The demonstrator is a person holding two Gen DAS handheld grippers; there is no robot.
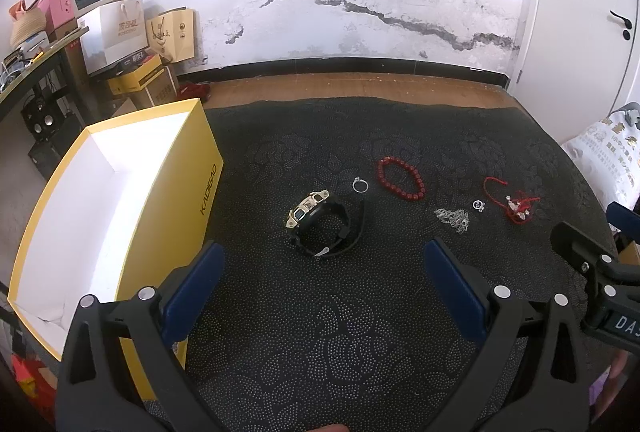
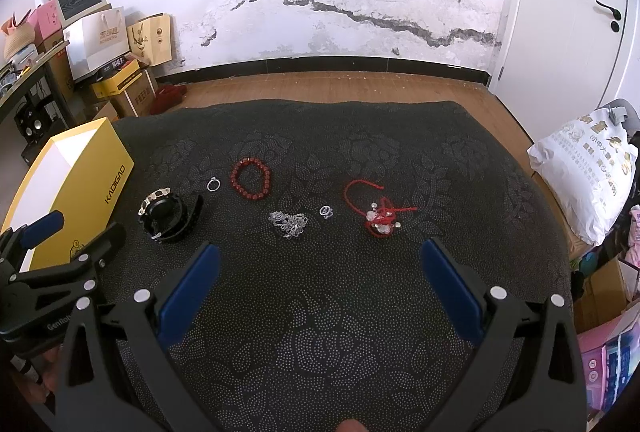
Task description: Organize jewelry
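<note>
On the dark patterned cloth (image 1: pixel 320 332) lie a black and gold watch (image 1: pixel 318 226), a silver ring (image 1: pixel 360 185), a red bead bracelet (image 1: pixel 401 179), a silver chain (image 1: pixel 453 219), a small silver ring (image 1: pixel 478 205) and a red cord charm (image 1: pixel 516 205). An open yellow box (image 1: pixel 172 191) with a white inside stands at the left. My left gripper (image 1: pixel 324 252) is open and empty, just short of the watch. My right gripper (image 2: pixel 320 252) is open and empty, short of the silver chain (image 2: pixel 289 223) and red cord charm (image 2: pixel 378 218).
Bags and cartons (image 1: pixel 132 31) are stacked at the far left by the wall. A white printed bag (image 2: pixel 588 179) lies off the cloth's right edge. Wooden floor (image 2: pixel 340 83) lies beyond the cloth. A white door (image 2: pixel 580 11) is at the right.
</note>
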